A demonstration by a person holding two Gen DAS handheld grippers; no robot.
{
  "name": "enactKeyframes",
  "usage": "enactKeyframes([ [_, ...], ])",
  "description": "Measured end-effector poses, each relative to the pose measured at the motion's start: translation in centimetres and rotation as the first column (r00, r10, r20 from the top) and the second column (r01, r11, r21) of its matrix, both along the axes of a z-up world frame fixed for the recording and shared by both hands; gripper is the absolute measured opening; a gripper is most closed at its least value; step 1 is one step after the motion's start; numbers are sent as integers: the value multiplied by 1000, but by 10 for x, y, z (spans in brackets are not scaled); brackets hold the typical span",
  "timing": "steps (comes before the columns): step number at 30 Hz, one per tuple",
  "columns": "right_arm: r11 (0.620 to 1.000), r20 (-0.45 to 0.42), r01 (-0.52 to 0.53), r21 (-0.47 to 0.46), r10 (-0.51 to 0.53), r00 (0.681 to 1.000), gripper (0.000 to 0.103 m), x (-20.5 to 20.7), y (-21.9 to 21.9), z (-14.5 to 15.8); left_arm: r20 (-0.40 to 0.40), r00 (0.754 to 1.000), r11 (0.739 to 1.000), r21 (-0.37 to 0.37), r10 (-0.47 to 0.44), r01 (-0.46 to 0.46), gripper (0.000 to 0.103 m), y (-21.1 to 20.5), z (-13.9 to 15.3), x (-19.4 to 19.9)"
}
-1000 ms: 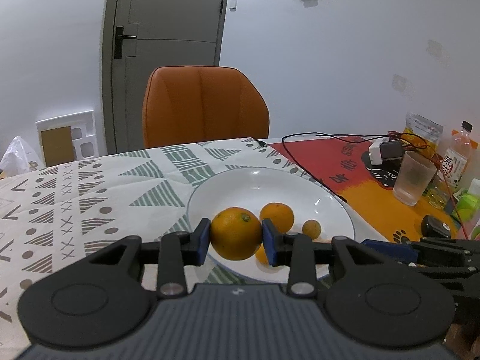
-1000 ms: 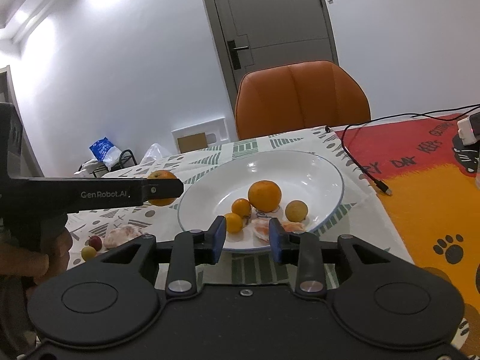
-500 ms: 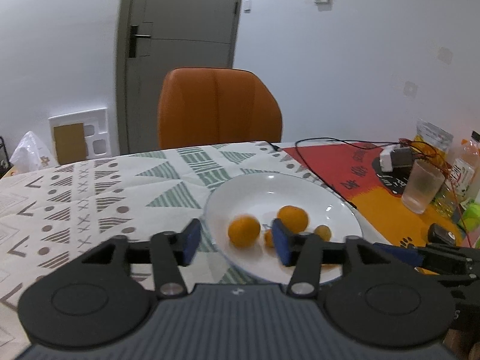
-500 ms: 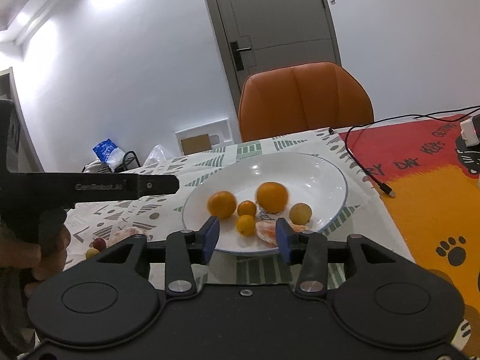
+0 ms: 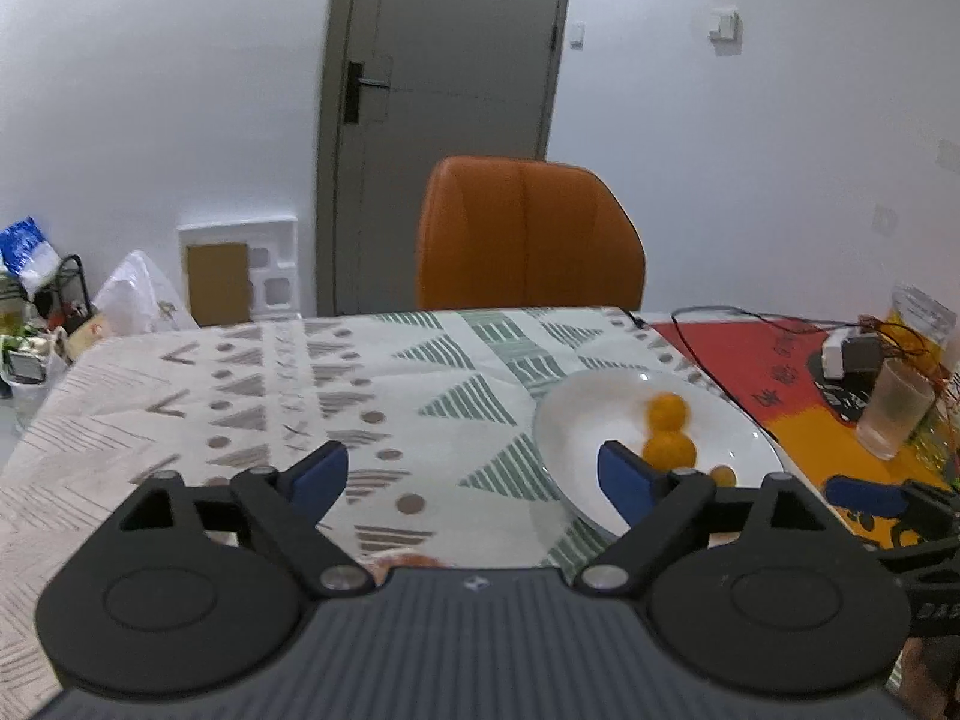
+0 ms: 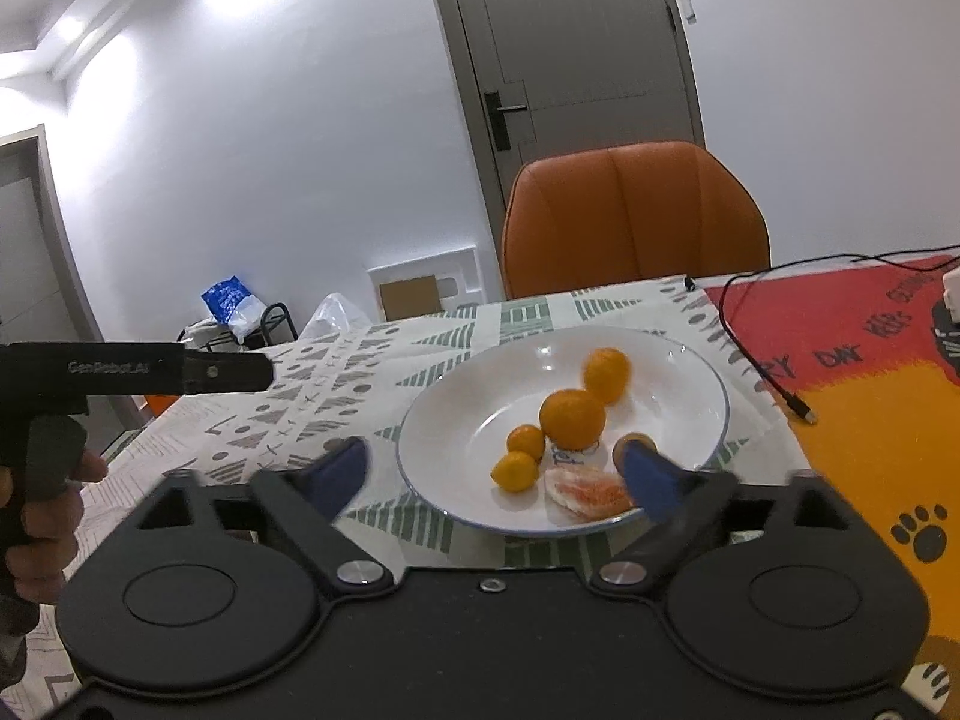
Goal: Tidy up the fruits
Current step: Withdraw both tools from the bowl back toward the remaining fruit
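Note:
A white plate (image 6: 690, 372) on the patterned tablecloth holds two oranges (image 6: 571, 417) (image 6: 607, 374), two small yellow-orange fruits (image 6: 525, 440) (image 6: 514, 471), a peeled citrus piece (image 6: 585, 489) and a small brownish fruit half hidden behind my right fingertip. My right gripper (image 6: 501, 474) is open and empty just in front of the plate. My left gripper (image 5: 474, 477) is open and empty, left of the plate (image 5: 576, 420); both oranges (image 5: 667, 413) (image 5: 669, 451) show blurred there. The left gripper body (image 6: 132, 367) shows at the left of the right wrist view.
An orange chair (image 5: 528, 240) stands behind the table. A black cable (image 6: 756, 360) runs over the red and orange mat (image 6: 864, 372). A plastic cup (image 5: 894, 414), a charger (image 5: 852, 354) and bottles sit at the right. A pale object (image 5: 402, 561) lies under my left gripper.
My left gripper opened and let the orange go into the plate, then swung left away from the plate. The orange rolled toward the plate's back. My right gripper opened wider.

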State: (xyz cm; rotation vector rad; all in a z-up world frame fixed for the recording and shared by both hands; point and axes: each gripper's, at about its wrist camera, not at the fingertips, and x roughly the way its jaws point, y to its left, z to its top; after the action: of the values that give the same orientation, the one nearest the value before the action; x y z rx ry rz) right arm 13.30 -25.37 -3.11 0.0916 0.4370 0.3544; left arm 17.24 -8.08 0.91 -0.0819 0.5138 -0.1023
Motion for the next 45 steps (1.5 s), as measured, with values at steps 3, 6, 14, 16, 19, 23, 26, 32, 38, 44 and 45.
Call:
enactKeyframes([
  [3, 1000, 25, -5, 10, 5, 1000, 103, 1, -4, 4, 22, 999, 999, -1, 41, -41, 94, 5, 4, -6],
  [6, 1000, 21, -9, 6, 9, 1000, 103, 5, -8, 6, 34, 996, 996, -12, 87, -87, 94, 9, 6, -9],
  [14, 997, 6, -78, -16, 78, 997, 103, 11, -8, 8, 44, 983, 981, 73, 178, -181, 96, 10, 7, -16],
  [16, 993, -17, -116, -5, 116, 993, 103, 15, -8, 7, 61, 976, 971, 101, 210, -215, 96, 9, 4, -22],
  [19, 987, -33, -161, -2, 160, 987, 103, 18, -6, 7, 73, 965, 955, 139, 253, -261, 99, 6, 0, -30],
  [23, 974, -61, -225, 3, 225, 972, 103, 21, 1, 5, -12, 958, 950, 138, 285, -281, 100, 7, -7, -33],
  [26, 963, -85, -271, 6, 270, 959, 103, 22, 8, 3, -72, 951, 952, 85, 302, -295, 100, 13, -13, -39],
  [32, 938, -120, -345, 20, 345, 931, 103, 26, 20, -2, -99, 933, 938, 40, 347, -344, 100, 21, -17, -52],
  [38, 925, -120, -380, 24, 380, 917, 103, 21, 33, -3, -107, 935, 941, 25, 338, -337, 100, 36, -21, -67],
  [44, 927, -112, -375, -17, 371, 922, 103, 14, 52, -4, -117, 941, 948, -5, 317, -319, 97, 58, -27, -69],
  [45, 928, -109, -371, -22, 367, 924, 103, 13, 55, -4, -122, 945, 951, -20, 304, -308, 97, 63, -29, -68],
])
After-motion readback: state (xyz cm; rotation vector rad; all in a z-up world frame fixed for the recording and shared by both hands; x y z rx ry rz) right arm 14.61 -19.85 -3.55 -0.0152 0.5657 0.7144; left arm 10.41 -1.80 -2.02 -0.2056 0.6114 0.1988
